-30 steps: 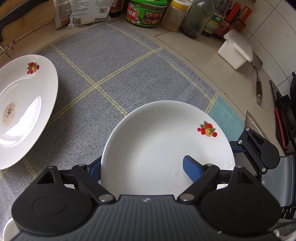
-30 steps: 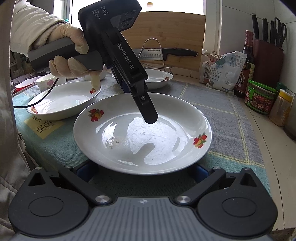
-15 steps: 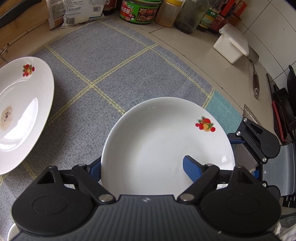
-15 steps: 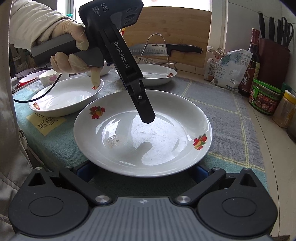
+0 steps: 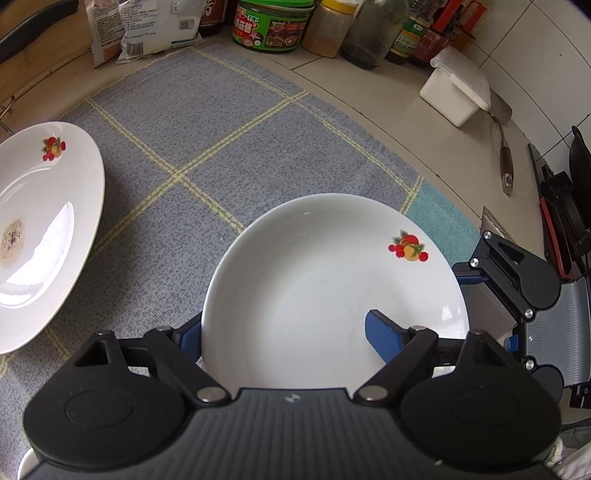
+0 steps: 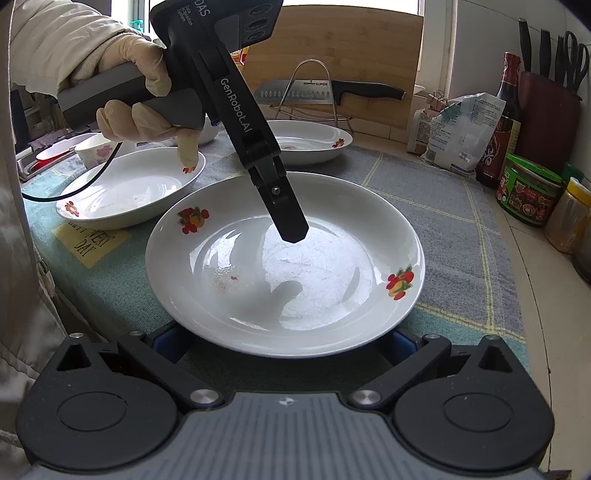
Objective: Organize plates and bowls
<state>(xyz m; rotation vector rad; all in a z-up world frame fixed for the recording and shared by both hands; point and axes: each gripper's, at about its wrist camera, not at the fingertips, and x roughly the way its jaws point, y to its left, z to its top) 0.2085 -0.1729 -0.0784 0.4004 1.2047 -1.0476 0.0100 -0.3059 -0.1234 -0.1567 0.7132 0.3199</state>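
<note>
A white plate with fruit prints lies on the blue-grey checked cloth, right in front of both grippers. My left gripper is open and points down at it. One blue finger sits outside the near-left rim and the other hangs over the plate's hollow. In the right wrist view one of its fingers hovers just above the same plate. My right gripper is open wide at the near rim, which hides its fingertips. It also shows at the plate's right edge.
A second plate with a food stain lies to the left, seen farther back. A third plate and a small flowered bowl sit at far left. Jars, a white box, a spatula and a racked knife line the back.
</note>
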